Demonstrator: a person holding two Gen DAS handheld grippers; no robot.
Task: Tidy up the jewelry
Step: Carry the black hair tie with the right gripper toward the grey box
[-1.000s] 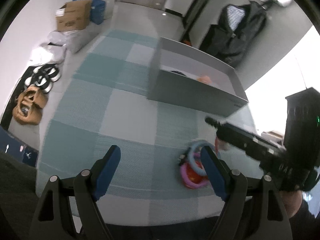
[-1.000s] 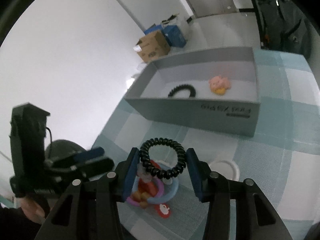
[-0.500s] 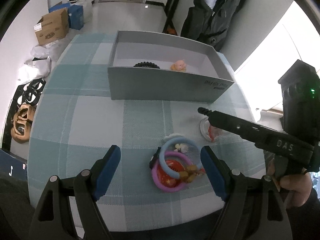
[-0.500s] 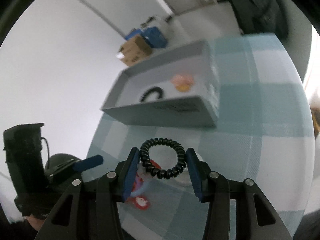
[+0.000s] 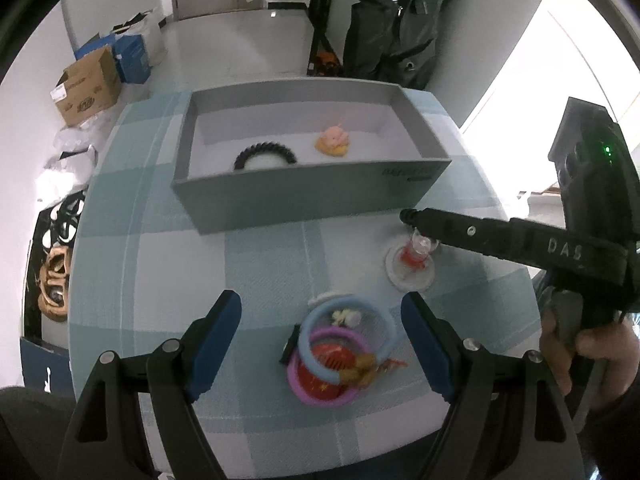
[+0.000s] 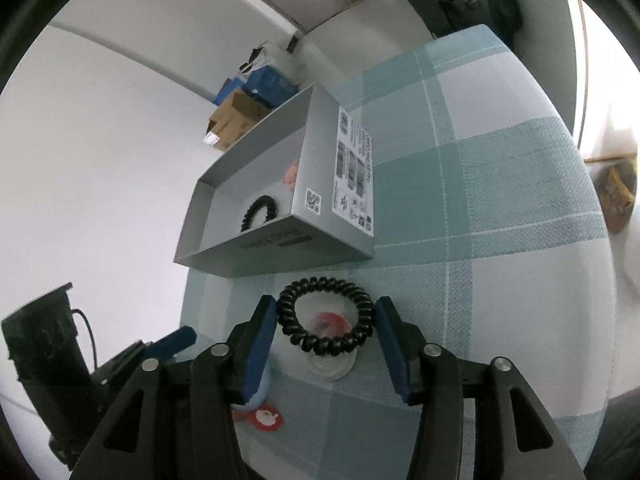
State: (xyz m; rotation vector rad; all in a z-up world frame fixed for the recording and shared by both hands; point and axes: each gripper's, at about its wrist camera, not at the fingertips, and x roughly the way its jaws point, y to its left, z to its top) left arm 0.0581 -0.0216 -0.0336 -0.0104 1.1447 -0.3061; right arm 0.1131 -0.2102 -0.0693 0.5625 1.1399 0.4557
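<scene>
The right gripper (image 6: 326,330) pinches a black coil tie (image 6: 326,317) between its blue pads (image 6: 260,344), the ring held flat above the tabletop (image 6: 500,208) in front of the grey box (image 6: 280,246). Beneath the tie sits a clear disc (image 6: 330,364) with a red piece on it. The left gripper (image 5: 320,344) hangs with its jaws spread wide and nothing between them, over the near edge of the tabletop. Just under it lies a pile of rings (image 5: 340,356): a blue ring overlapping a pink one, with red and orange bits inside. The box stands toward the far edge; inside it lie a second black tie (image 5: 265,154) on the left and a pink charm (image 5: 334,141) to its right, apart from each other. A cardboard carton (image 5: 86,86) stands on the floor beyond the far left corner
</scene>
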